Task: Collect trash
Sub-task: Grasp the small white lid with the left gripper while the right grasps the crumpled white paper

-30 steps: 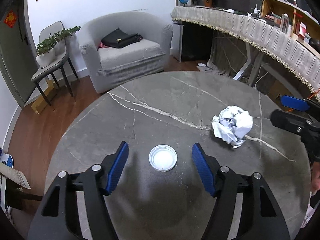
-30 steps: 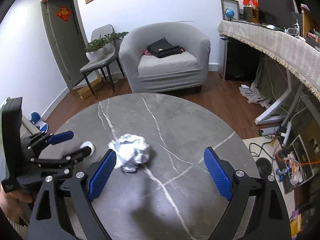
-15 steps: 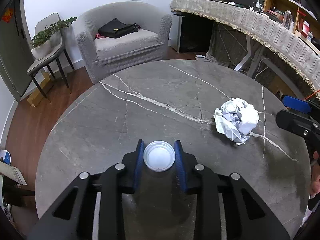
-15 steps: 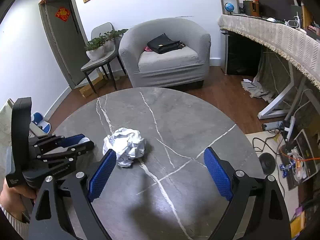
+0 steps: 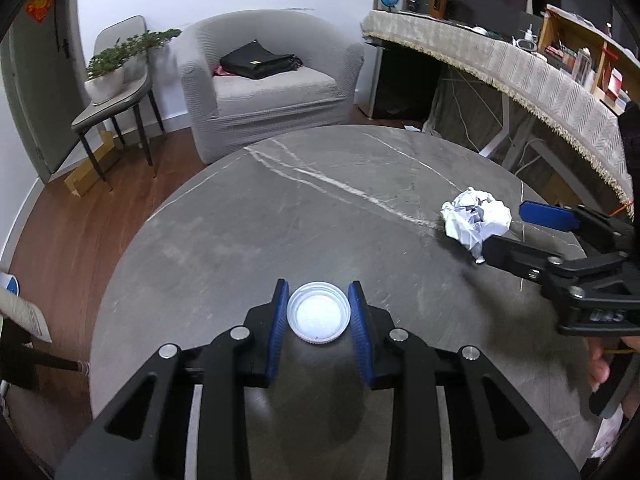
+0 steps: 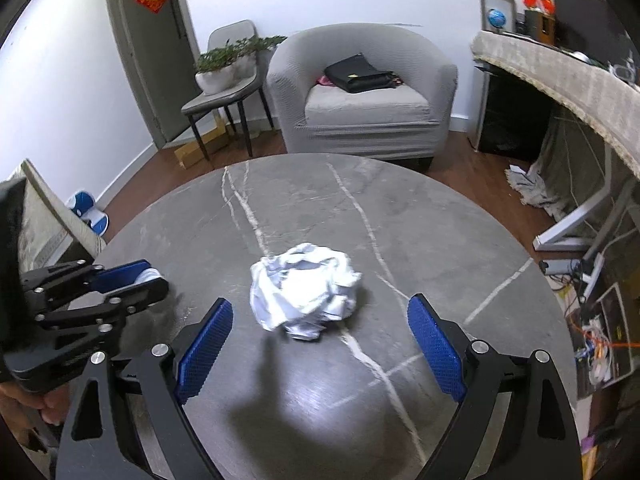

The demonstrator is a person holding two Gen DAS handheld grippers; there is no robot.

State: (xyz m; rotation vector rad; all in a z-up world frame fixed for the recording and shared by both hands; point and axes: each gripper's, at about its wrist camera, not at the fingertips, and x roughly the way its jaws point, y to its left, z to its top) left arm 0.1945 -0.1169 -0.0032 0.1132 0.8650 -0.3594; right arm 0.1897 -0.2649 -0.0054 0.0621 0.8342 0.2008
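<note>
My left gripper [image 5: 319, 312] is shut on a white round plastic lid [image 5: 319, 313], its blue pads pressing both sides, over the near part of the round grey marble table [image 5: 280, 216]. In the right wrist view the left gripper [image 6: 136, 280] shows at the left with the lid [image 6: 149, 274] between its pads. A crumpled white paper ball [image 6: 306, 290] lies on the table just ahead of my right gripper [image 6: 320, 334], which is open with its pads on either side and short of it. The ball [image 5: 476, 220] and the right gripper [image 5: 516, 236] also show in the left wrist view.
A grey armchair [image 5: 268, 84] with a black bag [image 5: 256, 66] stands beyond the table. A chair with a potted plant [image 5: 116, 68] is at the far left. A long draped counter [image 5: 520, 68] runs along the right. Cables and clutter [image 6: 592, 320] lie on the floor at right.
My left gripper closed on the lid and has lifted it slightly toward me. My right gripper moved in so the paper ball now sits between and just ahead of its open pads.
</note>
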